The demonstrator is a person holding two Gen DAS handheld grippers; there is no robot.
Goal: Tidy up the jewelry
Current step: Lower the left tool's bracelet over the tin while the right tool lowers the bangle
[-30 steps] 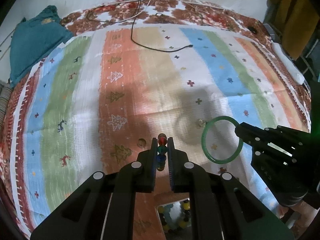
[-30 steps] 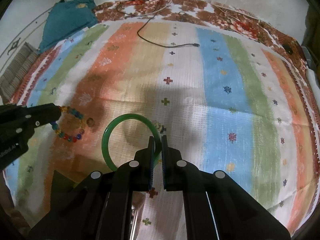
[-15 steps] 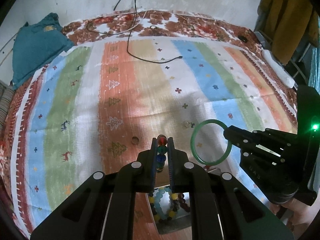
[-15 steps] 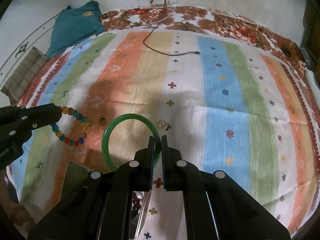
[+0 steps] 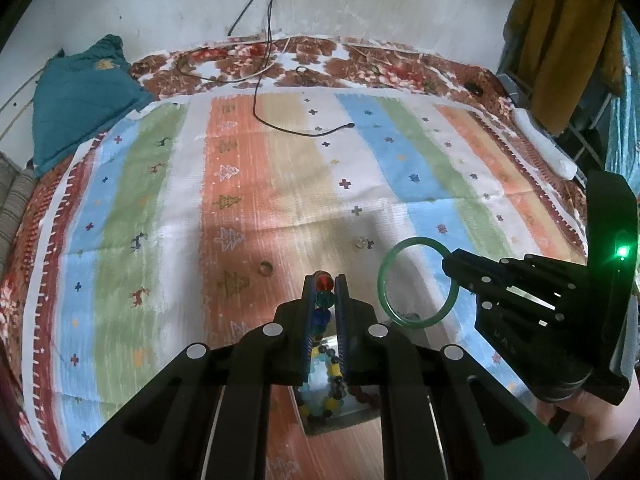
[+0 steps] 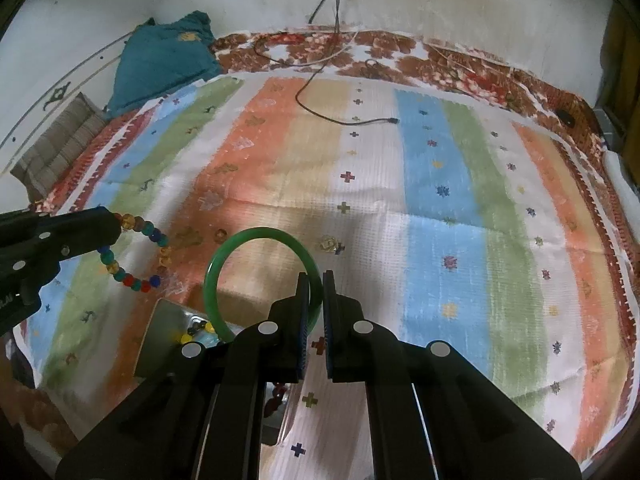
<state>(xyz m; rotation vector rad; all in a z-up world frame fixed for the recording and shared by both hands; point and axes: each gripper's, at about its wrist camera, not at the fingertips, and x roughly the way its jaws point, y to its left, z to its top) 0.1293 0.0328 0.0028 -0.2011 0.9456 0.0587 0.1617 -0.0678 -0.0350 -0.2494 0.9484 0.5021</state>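
Observation:
My left gripper (image 5: 324, 288) is shut on a bracelet of coloured beads (image 5: 323, 300); in the right wrist view that beaded bracelet (image 6: 136, 254) hangs as a loop from the left gripper (image 6: 116, 220). My right gripper (image 6: 316, 284) is shut on a green bangle (image 6: 256, 236), which stands upright; the left wrist view shows the bangle (image 5: 386, 276) held by the right gripper (image 5: 448, 258). Below both lies an open box (image 6: 160, 336) with more beaded bracelets (image 5: 320, 392) inside. Two small rings (image 5: 265, 268) (image 5: 359, 243) lie on the striped cloth (image 5: 280, 184).
A black cable (image 5: 296, 130) trails across the far part of the cloth. A teal cushion (image 5: 80, 96) sits at the back left, a white power strip (image 5: 544, 148) at the right edge, and yellow clothing (image 5: 560, 40) hangs at the back right.
Both grippers have risen and pulled back with their bracelets held. The box with beaded bracelets has come into view beneath them, and more of the wall shows.

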